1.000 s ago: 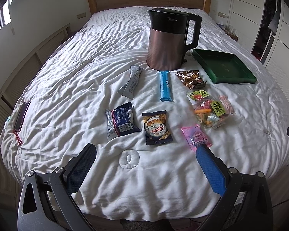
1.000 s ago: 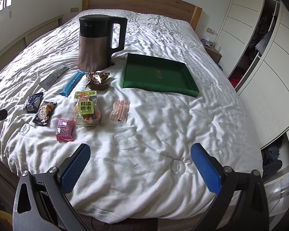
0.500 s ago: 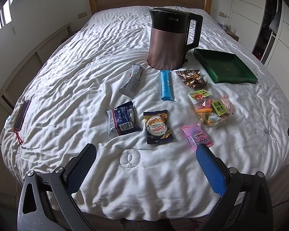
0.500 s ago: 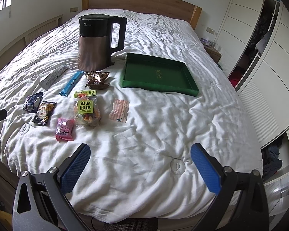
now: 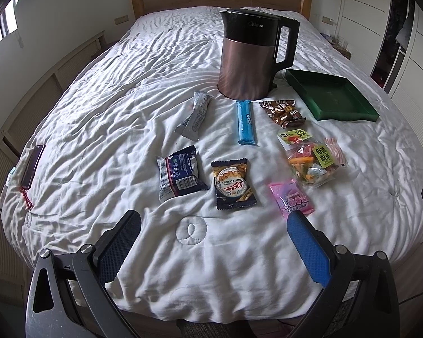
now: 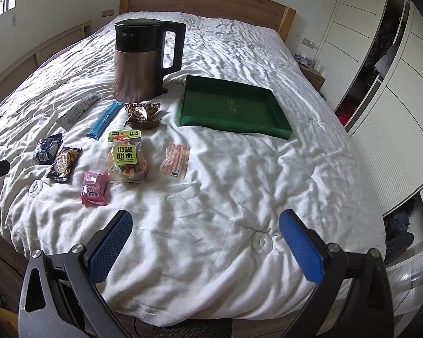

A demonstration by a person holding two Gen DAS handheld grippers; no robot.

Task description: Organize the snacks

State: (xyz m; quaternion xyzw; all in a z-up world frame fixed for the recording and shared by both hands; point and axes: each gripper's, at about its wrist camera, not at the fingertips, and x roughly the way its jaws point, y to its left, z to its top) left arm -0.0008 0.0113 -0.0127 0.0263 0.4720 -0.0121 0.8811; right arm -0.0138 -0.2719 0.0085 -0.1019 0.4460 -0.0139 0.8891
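Against the frames a second ago: nothing on the bed [image 6: 239,186] has shifted; the left wrist view shows the kettle and packets sitting a touch farther right in the picture, right wrist view all but unchanged, both grippers still spread as before. White quilted bed, wooden headboard [image 6: 206,2] behind. One kettle [image 6: 139,62], upright, black top, copper body, handle toward the tray. One green tray [image 6: 194,121], flat, just right of the kettle, nothing in it. Snacks, nine counted, all lying on the quilt outside the tray: one mixed bag [image 6: 127,159] with a green label, one striped packet [image 6: 175,160] just right of it, one brown packet [image 6: 141,115] in front of the kettle, one blue bar [image 6: 104,121], one grey bar [image 6: 77,111] left of that, one navy packet [image 5: 180,173], one cookie packet [image 5: 234,186], one pink packet [image 5: 292,198] nearest the grippers, apart from one another save the bag and striped packet, which look close in the left view. That makes eight; I find no ninth, so eight. One phone [image 5: 32,164] near the bed's left edge. Left gripper [image 5: 211,225]: fingers wide apart, holding nothing, above the near edge. Right gripper [image 6: 206,224]: likewise wide, holding nothing, over bare quilt.
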